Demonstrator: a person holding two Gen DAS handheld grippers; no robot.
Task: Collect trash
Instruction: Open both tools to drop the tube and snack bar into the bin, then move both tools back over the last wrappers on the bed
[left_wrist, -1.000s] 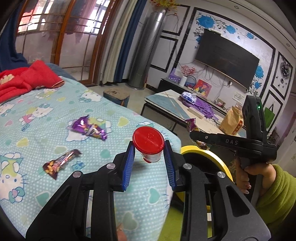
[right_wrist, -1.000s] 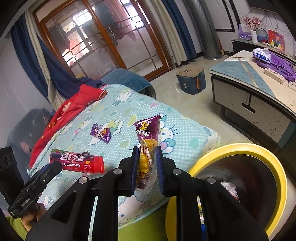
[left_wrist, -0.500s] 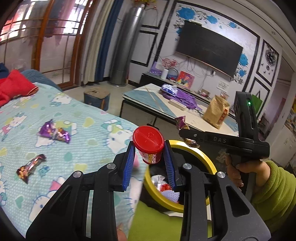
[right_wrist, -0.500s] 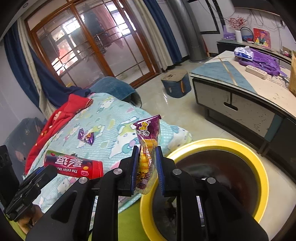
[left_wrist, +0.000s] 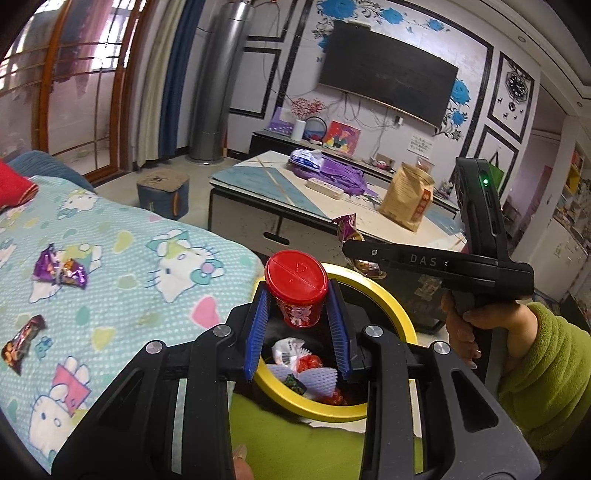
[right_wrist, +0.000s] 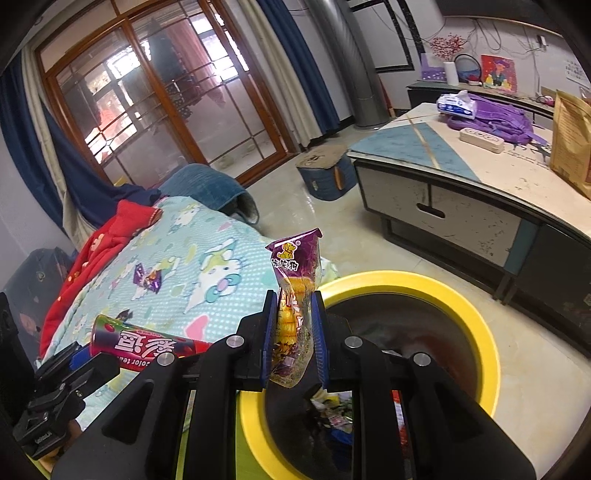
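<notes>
Trash in both grippers is hanging by the round black bin with the yellow rim (left_wrist: 388, 310), so the drop-off step is in hand. The left gripper (left_wrist: 297, 325) is pinching a red plastic candy tube with a red cap (left_wrist: 297, 286) between its blue pads, the tube sitting over the near edge of the bin's mouth. The right gripper (right_wrist: 293, 339) is pinching a purple-and-yellow snack wrapper (right_wrist: 295, 291) upright, just at the bin's left rim (right_wrist: 476, 321) — not yet fully over the opening. Paper scraps and red bits are already lying inside.

Next, I judge, each gripper needs to be centred over the opening and its pads spread so the pieces fall in rather than glance off the rim. Two more wrappers — a purple foil one (left_wrist: 59, 267) and a dark brown one (left_wrist: 22, 341) — are waiting on the cat-print turquoise bedsheet (left_wrist: 122, 273).
</notes>
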